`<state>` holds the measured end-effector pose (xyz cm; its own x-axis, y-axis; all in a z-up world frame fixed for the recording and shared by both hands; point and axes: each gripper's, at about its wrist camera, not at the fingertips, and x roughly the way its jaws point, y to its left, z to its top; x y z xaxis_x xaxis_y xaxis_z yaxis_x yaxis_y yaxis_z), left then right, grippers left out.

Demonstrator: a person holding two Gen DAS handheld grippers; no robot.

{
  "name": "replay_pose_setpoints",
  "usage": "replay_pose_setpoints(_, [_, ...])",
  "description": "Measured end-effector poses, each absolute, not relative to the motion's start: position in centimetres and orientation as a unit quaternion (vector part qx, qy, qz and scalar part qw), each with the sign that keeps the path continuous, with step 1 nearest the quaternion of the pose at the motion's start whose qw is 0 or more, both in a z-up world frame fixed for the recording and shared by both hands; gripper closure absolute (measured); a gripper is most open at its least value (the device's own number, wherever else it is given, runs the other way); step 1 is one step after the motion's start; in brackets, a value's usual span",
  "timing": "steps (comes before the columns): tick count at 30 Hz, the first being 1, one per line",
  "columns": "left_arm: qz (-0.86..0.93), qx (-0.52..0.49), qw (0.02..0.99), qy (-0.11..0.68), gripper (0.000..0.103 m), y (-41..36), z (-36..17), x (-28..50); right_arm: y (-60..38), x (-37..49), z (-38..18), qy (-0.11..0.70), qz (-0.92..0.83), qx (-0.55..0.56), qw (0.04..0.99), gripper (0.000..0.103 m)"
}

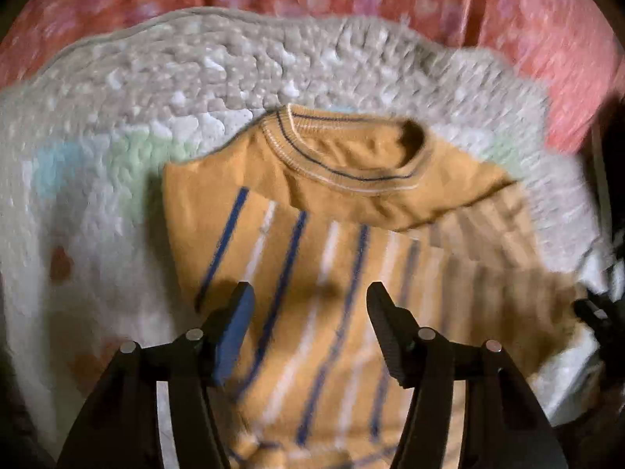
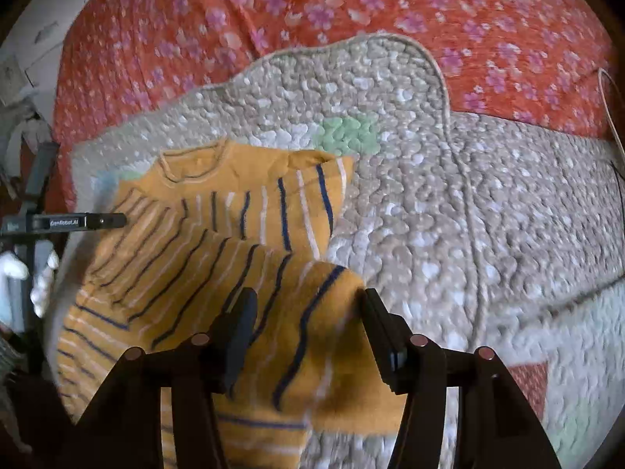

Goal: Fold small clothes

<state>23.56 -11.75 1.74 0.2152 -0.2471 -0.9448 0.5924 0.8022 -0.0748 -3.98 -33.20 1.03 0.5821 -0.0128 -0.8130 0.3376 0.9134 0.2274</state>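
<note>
A small mustard-yellow shirt (image 1: 312,242) with blue and white stripes lies on a quilted mat (image 1: 156,90), collar at the far end. My left gripper (image 1: 308,293) is open just above the shirt's striped body. In the right wrist view the shirt (image 2: 218,234) lies partly folded, with one part turned over near the front. My right gripper (image 2: 306,301) is open, with the turned-over cloth lying between its fingers. The left gripper (image 2: 86,221) shows at the left edge of that view.
The quilted mat (image 2: 468,195) lies on an orange bedspread (image 2: 312,8) with pink flowers. The mat stretches wide to the right of the shirt. A white cord (image 2: 609,97) runs along the far right.
</note>
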Motion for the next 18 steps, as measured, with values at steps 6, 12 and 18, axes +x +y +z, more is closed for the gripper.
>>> replay_pose_setpoints(6, [-0.258, 0.202, 0.763, 0.557, 0.091, -13.1, -0.5, 23.4, -33.8, -3.7, -1.4, 0.453, -0.096, 0.206, 0.862, 0.087])
replay_pose_setpoints(12, [-0.264, 0.141, 0.788, 0.538, 0.1, -10.0, 2.5, 23.0, -32.7, -4.4, 1.9, 0.417, -0.092, 0.208, 0.88, 0.093])
replay_pose_setpoints(18, [-0.226, 0.071, 0.807, 0.541, 0.1, -3.7, 4.4, 25.4, -29.7, 0.1, 5.1, 0.4, -0.038, 0.192, 0.896, 0.093])
